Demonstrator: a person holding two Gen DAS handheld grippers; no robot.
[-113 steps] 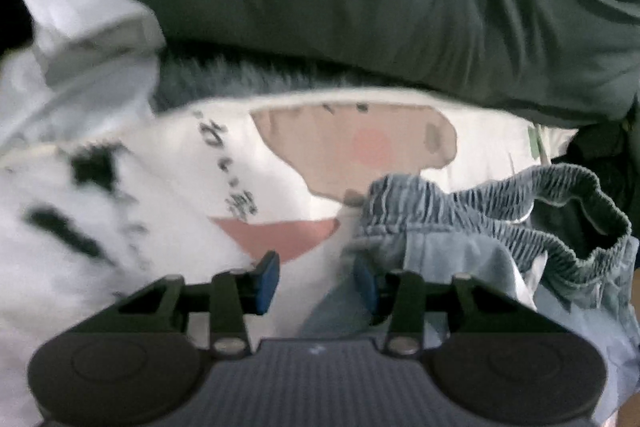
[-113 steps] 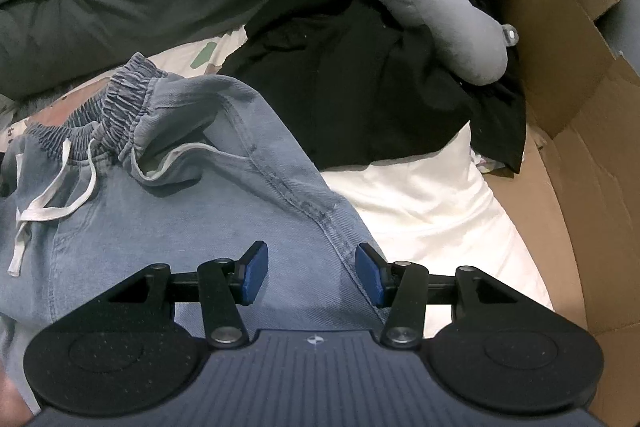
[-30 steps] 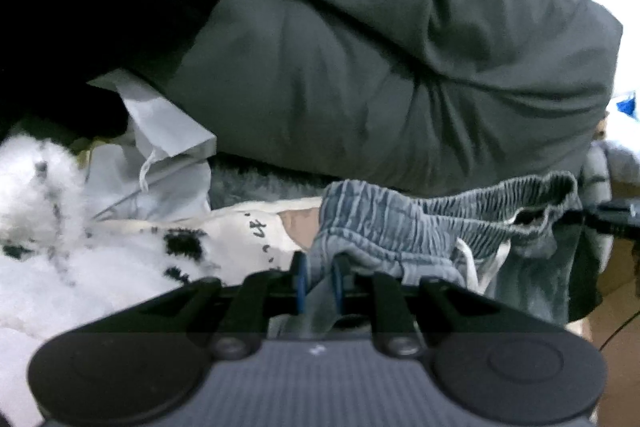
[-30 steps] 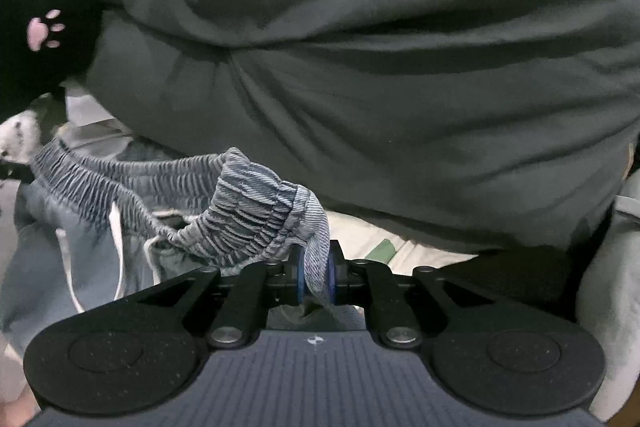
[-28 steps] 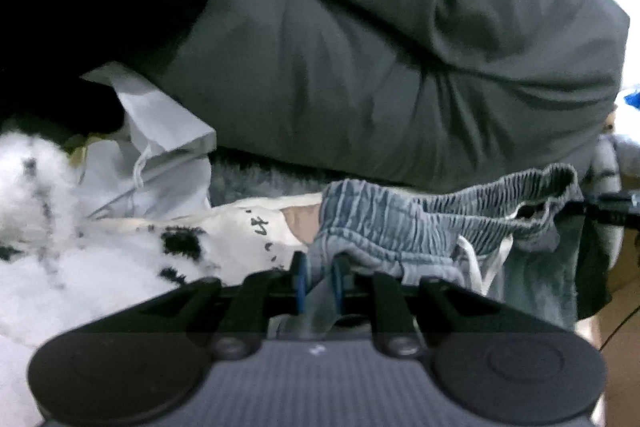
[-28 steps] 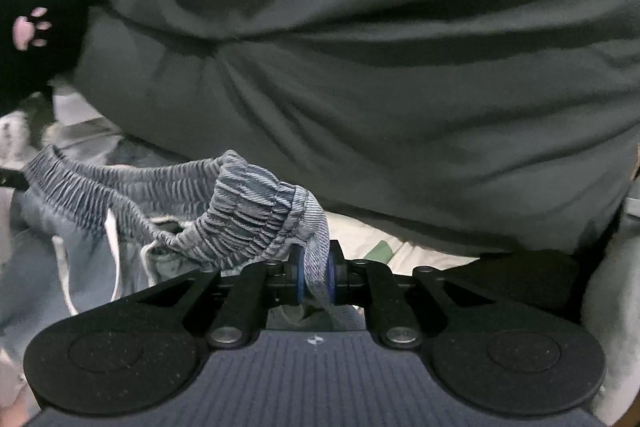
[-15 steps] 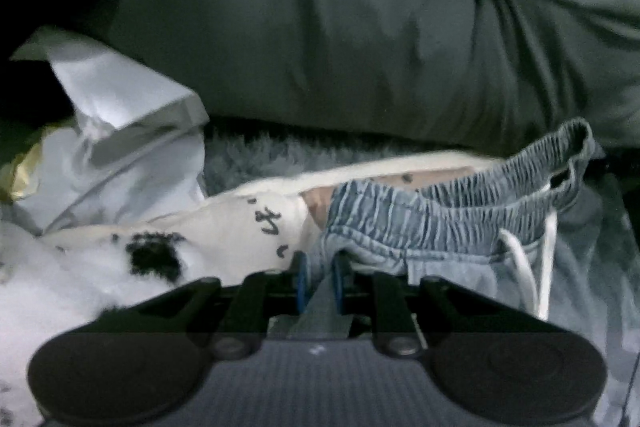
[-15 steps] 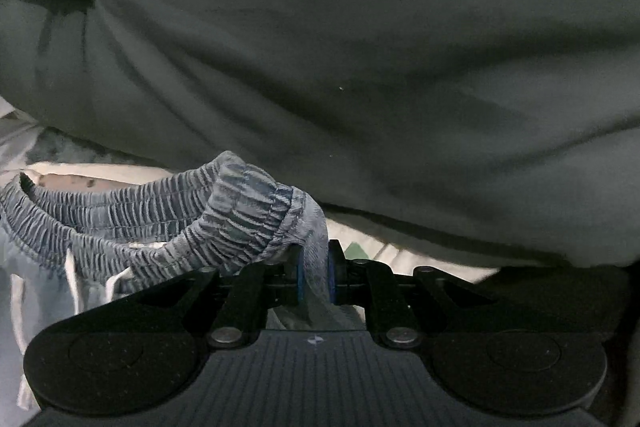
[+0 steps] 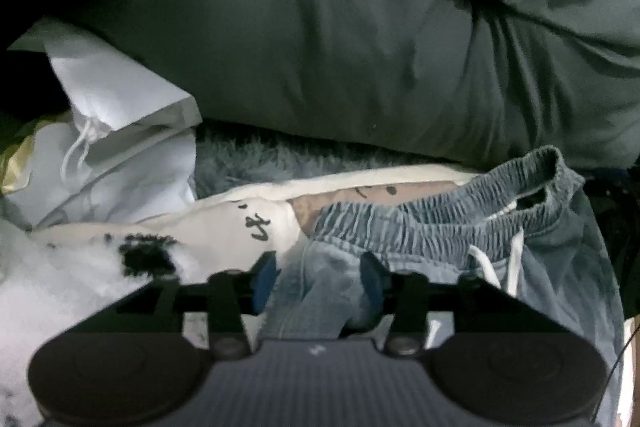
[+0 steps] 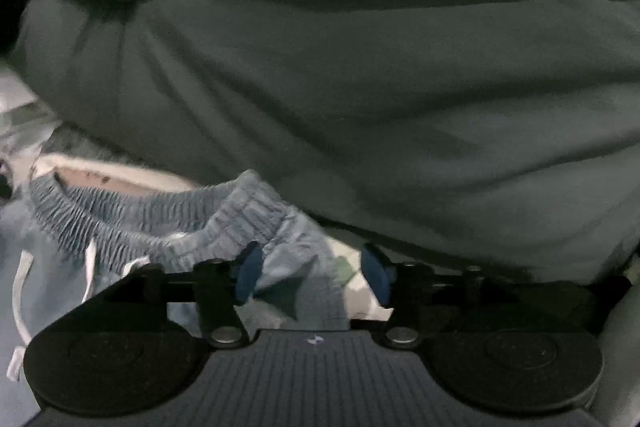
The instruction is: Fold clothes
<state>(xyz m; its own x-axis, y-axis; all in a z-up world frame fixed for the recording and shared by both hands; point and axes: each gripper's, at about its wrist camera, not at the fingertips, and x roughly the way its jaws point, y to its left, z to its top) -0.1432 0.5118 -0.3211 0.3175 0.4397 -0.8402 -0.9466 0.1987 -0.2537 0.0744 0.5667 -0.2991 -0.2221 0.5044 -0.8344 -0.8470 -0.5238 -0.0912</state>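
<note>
left view / garment: denim pants [image 9: 440, 239] lie just ahead of and to the right of the jaws, elastic waistband [image 9: 420, 227] running left-right across the view, white drawstring [image 9: 516, 259] hanging right of the jaws
left view / jaws: left gripper [image 9: 316, 283] spread about halfway, just been opening; denim fold sits between the blue pads, pads not pressing it, looks released
left view / around: cream printed fabric [image 9: 256, 215] left of and beyond the jaws, white bag [image 9: 120, 131] far left, dark green duvet [image 9: 360, 27] beyond everything
right view / garment: same waistband [image 10: 132, 219] runs from ahead of the jaws off to the left; its right end [image 10: 256, 211] bunched just beyond the left pad
right view / jaws: right gripper [image 10: 310, 275] spread wide, just been opening; loose denim lies in the gap, not pinched
right view / around: duvet [image 10: 360, 67] fills the far side
judgement: waistband laid down, both ends let go; each hand sits at its own end, so next regrasp likely lower on the legs
</note>
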